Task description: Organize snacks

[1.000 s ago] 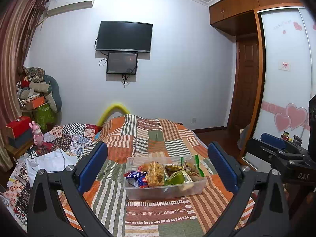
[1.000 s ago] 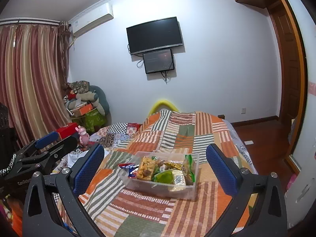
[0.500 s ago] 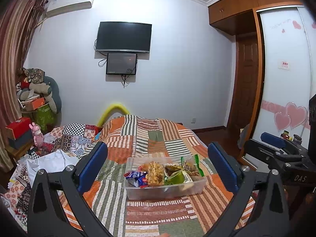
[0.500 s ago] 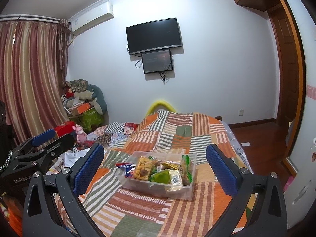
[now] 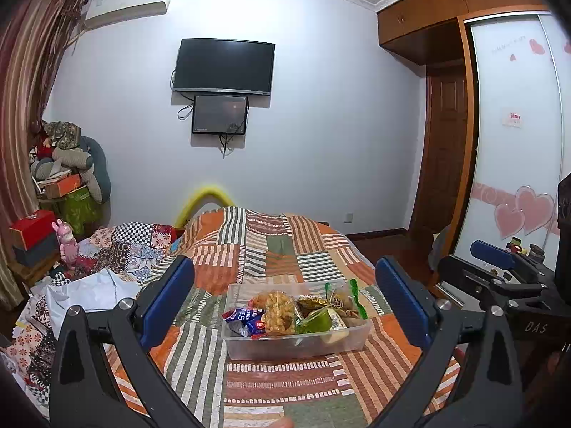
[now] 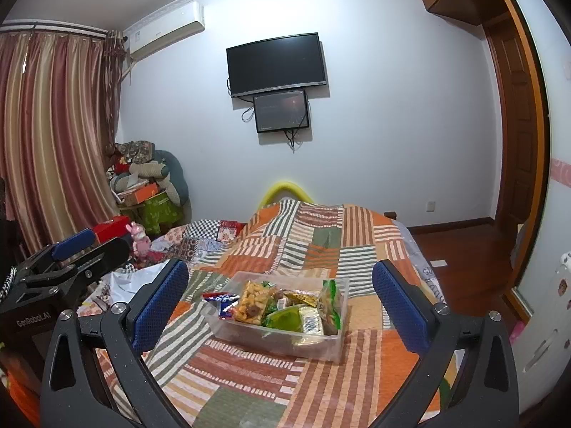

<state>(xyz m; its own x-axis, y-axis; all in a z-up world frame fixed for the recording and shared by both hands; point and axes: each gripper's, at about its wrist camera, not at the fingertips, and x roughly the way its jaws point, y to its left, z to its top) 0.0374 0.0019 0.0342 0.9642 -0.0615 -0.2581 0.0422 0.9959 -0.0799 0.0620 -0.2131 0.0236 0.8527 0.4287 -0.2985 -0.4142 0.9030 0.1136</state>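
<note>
A clear plastic box (image 5: pixel 296 347) full of snack packets stands on the patchwork bedspread (image 5: pixel 278 242); it also shows in the right wrist view (image 6: pixel 282 340). Inside lie a blue packet (image 5: pixel 246 317), an orange puffed snack bag (image 5: pixel 280 308) and green packets (image 5: pixel 316 322). My left gripper (image 5: pixel 285 303) is open and empty, held above and short of the box. My right gripper (image 6: pixel 280 303) is open and empty too, at about the same distance. Each gripper shows at the edge of the other's view.
A pile of patterned cloth and white fabric (image 5: pixel 92 285) lies left of the box. Boxes and cushions (image 5: pixel 60 185) are stacked in the left corner. A wardrobe with sliding doors (image 5: pixel 514 142) and a wooden door (image 5: pixel 442 149) stand on the right.
Both grippers have drifted only slightly; the box sits a little further left in the right wrist view. Both stay open and empty.
</note>
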